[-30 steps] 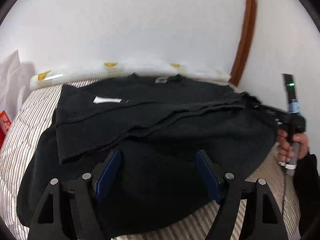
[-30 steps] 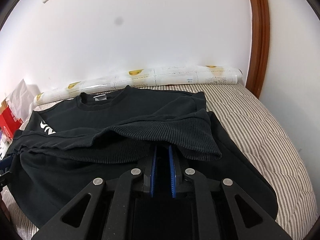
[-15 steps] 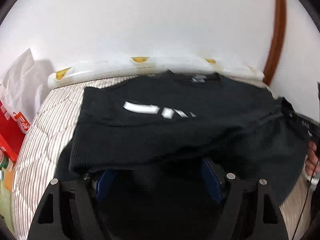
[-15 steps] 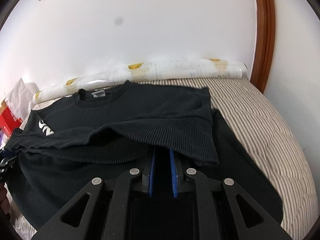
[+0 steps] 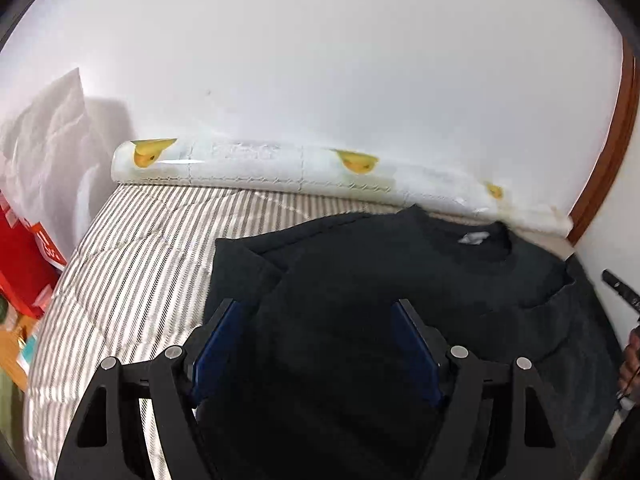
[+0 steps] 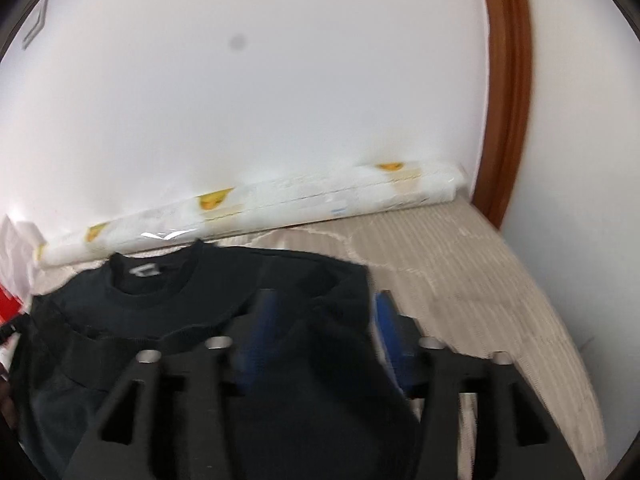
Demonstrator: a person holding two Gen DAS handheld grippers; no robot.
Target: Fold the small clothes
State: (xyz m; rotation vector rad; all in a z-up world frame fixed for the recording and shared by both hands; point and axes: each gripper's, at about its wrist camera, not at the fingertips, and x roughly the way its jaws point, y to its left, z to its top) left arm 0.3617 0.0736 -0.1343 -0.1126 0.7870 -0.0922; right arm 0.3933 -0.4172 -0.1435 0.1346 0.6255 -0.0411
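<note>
Now, black sweatshirt (image 5: pixel 360 320) between open left tool (image 5: pixel 316 344)

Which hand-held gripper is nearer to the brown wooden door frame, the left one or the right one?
Right. The right hand-held gripper is over the black sweater's side toward the brown wooden door frame. The left hand-held gripper is over the opposite side, farther away.

Right wrist view is motion-blurred: right gripper (image 6: pixel 324 336) pads smeared, black sweatshirt (image 6: pixel 192 320) neck label unreadable. In the left wrist view the near hem runs off the bottom edge; red box (image 5: pixel 24 256) cropped far left, print illegible.
</note>
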